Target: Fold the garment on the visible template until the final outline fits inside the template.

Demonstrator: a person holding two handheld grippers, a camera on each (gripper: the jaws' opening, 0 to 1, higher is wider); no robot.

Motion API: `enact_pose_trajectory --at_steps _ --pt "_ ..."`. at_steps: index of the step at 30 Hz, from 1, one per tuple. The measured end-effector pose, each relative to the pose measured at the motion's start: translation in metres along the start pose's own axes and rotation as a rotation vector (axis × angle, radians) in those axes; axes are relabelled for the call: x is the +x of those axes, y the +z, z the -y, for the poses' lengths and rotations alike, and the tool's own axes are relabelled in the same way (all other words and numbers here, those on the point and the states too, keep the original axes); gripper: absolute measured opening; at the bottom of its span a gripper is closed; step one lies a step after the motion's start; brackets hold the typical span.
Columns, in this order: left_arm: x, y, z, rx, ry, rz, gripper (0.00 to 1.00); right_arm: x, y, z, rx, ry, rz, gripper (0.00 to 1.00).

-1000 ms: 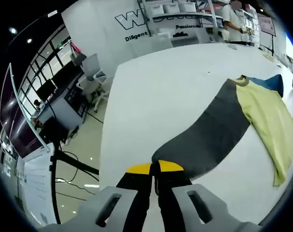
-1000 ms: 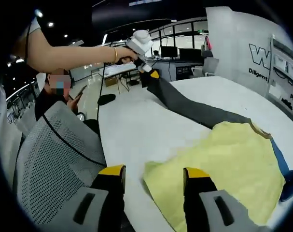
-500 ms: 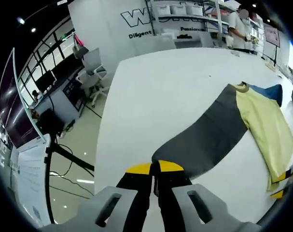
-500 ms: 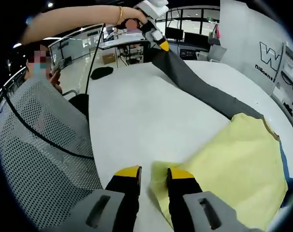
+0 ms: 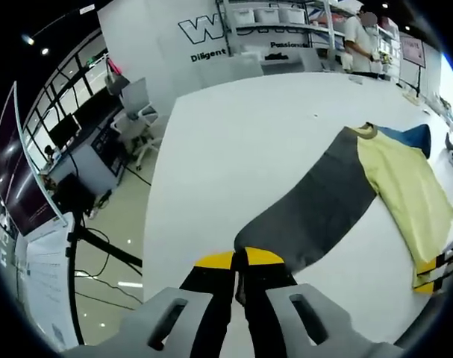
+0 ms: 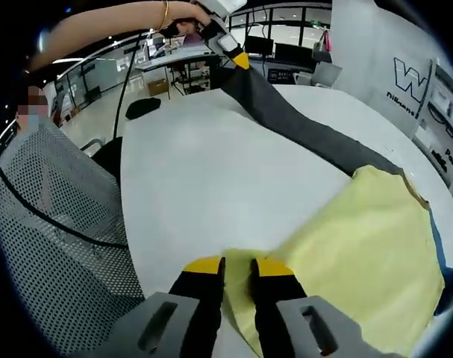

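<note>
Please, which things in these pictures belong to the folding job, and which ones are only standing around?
Belong to the job:
- yellow, grey and blue long-sleeved fabric garment
- left gripper, shut on the grey sleeve end
- right gripper, closed on the yellow hem
- white table carrying the garment

Only standing around:
- grey mesh office chair
- white office chair
- wall shelves

Right hand-held gripper (image 6: 236, 267) now shut on yellow hem (image 6: 245, 287)

I'm seeing the garment (image 6: 360, 231) lying as soft matt cloth, its grey sleeve (image 5: 316, 216) equally dull. The white table (image 6: 204, 179) is looking smooth and faintly satin, and the chair back (image 6: 47, 224) is showing open mesh fabric.
</note>
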State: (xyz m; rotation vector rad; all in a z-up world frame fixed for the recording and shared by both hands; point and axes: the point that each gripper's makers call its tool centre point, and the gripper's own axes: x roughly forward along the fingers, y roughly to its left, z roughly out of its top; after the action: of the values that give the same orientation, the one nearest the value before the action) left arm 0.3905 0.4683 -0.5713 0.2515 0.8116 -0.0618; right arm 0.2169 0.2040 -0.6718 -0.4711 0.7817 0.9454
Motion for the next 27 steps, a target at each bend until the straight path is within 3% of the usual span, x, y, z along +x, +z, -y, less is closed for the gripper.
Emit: enact_pose_trajectory --at_steps 9,12,20,23,27 --pt "-0.003 0.001 0.001 -0.003 -0.007 0.006 0.08 0.000 0.002 0.001 -0.019 -0.011 0.008 0.05" --pt "-0.003 0.001 0.001 -0.001 -0.009 0.006 0.08 -0.003 0.005 0.002 -0.045 -0.016 0.024 0.00" --pt "-0.005 0.002 0.003 -0.002 -0.009 0.011 0.08 -0.018 0.019 -0.003 -0.084 0.006 0.075 0.00" --pt "-0.006 0.004 0.004 -0.004 -0.006 0.019 0.08 -0.026 0.029 -0.009 -0.093 0.038 0.126 0.00" --pt "-0.011 0.013 -0.004 -0.024 0.036 0.069 0.08 -0.042 0.048 -0.017 -0.131 0.068 0.244 0.00"
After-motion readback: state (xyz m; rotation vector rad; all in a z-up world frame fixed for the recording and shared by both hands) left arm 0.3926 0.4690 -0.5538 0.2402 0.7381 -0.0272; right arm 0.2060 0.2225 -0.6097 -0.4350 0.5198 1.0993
